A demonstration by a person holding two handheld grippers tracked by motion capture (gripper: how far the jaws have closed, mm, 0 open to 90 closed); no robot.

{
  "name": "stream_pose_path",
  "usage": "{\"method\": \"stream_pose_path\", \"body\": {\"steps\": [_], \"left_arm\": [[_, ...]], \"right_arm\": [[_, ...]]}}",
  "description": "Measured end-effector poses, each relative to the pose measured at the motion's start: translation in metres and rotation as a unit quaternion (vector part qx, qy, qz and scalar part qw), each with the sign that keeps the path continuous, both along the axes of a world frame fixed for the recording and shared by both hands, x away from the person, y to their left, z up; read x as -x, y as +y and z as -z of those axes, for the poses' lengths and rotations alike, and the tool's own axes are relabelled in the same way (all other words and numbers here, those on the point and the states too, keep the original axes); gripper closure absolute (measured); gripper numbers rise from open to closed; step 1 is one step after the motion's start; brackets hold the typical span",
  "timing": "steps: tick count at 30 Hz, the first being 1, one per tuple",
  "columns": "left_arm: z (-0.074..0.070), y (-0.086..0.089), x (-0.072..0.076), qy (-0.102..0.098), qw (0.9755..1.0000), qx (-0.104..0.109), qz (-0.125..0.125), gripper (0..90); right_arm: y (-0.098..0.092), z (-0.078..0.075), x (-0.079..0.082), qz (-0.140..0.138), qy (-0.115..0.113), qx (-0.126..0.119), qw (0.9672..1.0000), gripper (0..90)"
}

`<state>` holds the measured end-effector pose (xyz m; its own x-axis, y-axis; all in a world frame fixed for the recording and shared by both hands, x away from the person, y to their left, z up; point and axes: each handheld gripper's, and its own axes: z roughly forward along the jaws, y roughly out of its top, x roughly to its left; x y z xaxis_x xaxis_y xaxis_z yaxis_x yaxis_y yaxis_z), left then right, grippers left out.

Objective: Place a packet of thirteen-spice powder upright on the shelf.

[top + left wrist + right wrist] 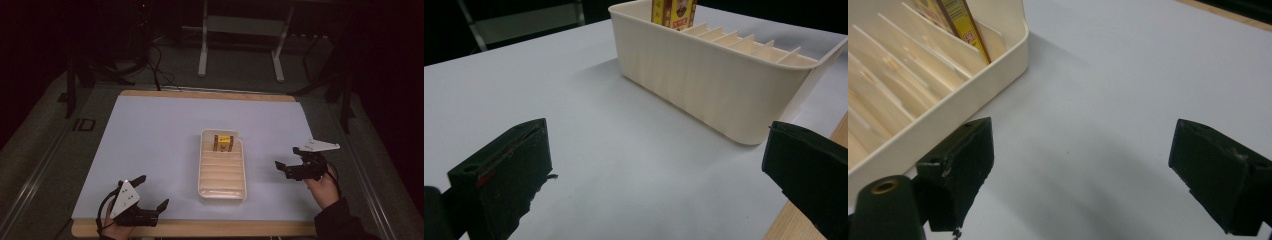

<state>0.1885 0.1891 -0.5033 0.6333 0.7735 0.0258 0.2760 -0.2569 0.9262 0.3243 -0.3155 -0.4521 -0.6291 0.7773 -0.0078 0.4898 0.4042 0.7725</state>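
Left gripper (149, 192): jaws spread, holding nothing, near the rack's near-left corner, apparently parked clear of it.
Right gripper (288, 159): jaws spread and empty, just right of the rack, likely waiting.
Rack (202, 170): cream slotted tray on the pale mat (145, 135), long side running away from the person, thin dividers forming slots.
Contents: one yellow box (223, 143) standing upright in the rack's farthest slot; nearer slots look vacant.

White table top (150, 140), metal frame (240, 25) behind
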Motion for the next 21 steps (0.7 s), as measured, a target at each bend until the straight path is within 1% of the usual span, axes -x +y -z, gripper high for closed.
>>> {"method": "stream_pose_path", "body": {"steps": [4,5,9,10,11,12,13,14,15,16,18,21], "left_arm": [[0.000,0.000,0.000,0.000,1.0000,-0.001,0.000,0.0],[0.000,0.000,0.000,0.000,1.0000,-0.001,0.001,0.0],[0.000,0.000,0.001,-0.001,1.0000,-0.003,0.001,0.0],[0.000,0.000,0.001,-0.002,1.0000,-0.004,0.001,0.0],[0.000,0.000,0.001,-0.002,1.0000,-0.003,0.001,0.0],[-0.001,0.001,0.001,-0.003,1.0000,-0.003,0.001,0.0],[-0.001,0.001,0.002,-0.003,1.0000,-0.003,0.000,0.0],[-0.001,0.001,0.002,-0.003,1.0000,-0.004,0.000,0.0],[-0.001,0.001,0.002,-0.003,1.0000,-0.004,0.000,0.0],[-0.001,0.001,0.002,-0.003,1.0000,-0.004,-0.001,0.0],[-0.002,0.002,0.002,-0.003,1.0000,-0.003,-0.002,0.0],[-0.001,0.001,0.002,-0.003,1.0000,-0.005,-0.001,0.0]], "right_arm": [[-0.004,0.003,0.008,0.005,-0.005,-0.006,1.0000,11.0],[-0.005,0.005,0.012,0.008,-0.010,-0.008,0.9999,11.0],[-0.008,0.010,0.018,0.016,-0.023,0.006,0.9996,11.7],[-0.010,0.010,0.019,0.021,-0.025,0.001,0.9995,13.1],[-0.011,0.011,0.018,0.024,-0.021,-0.005,0.9995,13.0],[-0.012,0.011,0.018,0.026,-0.020,-0.005,0.9994,13.1],[-0.012,0.011,0.018,0.030,-0.029,0.002,0.9991,13.1],[-0.013,0.011,0.019,0.031,-0.030,0.002,0.9991,13.1],[-0.013,0.012,0.018,0.030,-0.027,-0.003,0.9992,13.1],[-0.014,0.012,0.018,0.029,-0.025,-0.004,0.9993,13.1],[-0.014,0.013,0.018,0.029,-0.028,-0.003,0.9992,13.1],[-0.015,0.013,0.018,0.030,-0.024,-0.006,0.9993,13.1]]}}
